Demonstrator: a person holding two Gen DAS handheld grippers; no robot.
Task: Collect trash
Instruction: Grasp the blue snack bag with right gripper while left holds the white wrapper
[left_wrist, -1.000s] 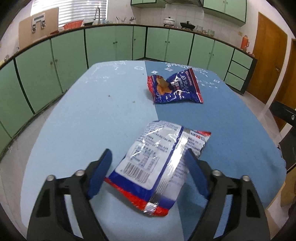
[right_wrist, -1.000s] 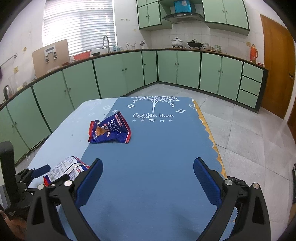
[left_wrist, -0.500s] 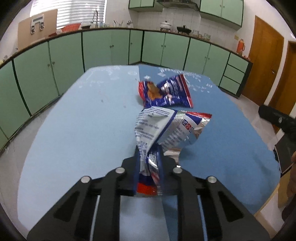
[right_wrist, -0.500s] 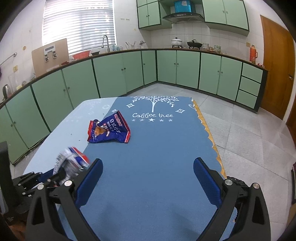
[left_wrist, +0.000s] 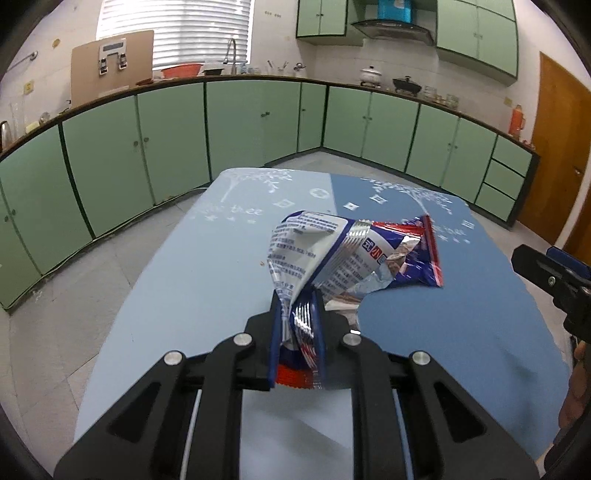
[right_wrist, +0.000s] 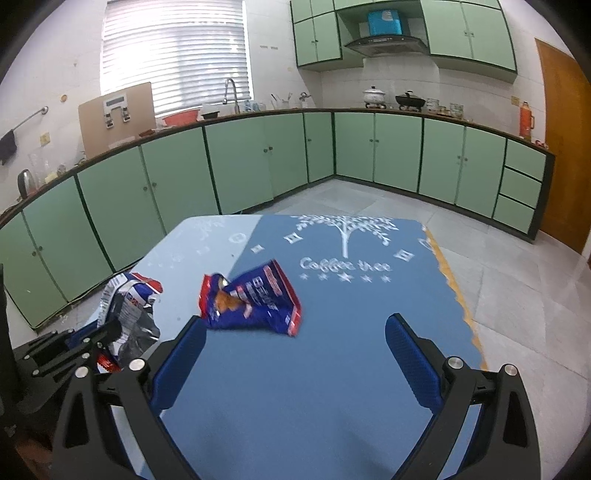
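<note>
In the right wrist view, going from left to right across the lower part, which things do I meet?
Left gripper shut on the crumpled white wrapper → blue snack bag on the tablecloth → right gripper, open.

The table (right_wrist: 332, 369) is mostly bare cloth in front of the right gripper (right_wrist: 295, 354), whose fingers stand wide apart, so the way forward over the dark blue half is open up to the far edge. One blue bag (right_wrist: 251, 299) lies just ahead and left of its left finger, in the path on that side. Further left, the left gripper (left_wrist: 297, 332) and the crumpled wrapper (left_wrist: 347, 254) pinched in it, lifted off the cloth, take up the near left corner. The light blue half (left_wrist: 207, 266) beside them is bare. Around the table there is open floor (right_wrist: 517, 266) up to the cabinets (right_wrist: 376, 147).
</note>
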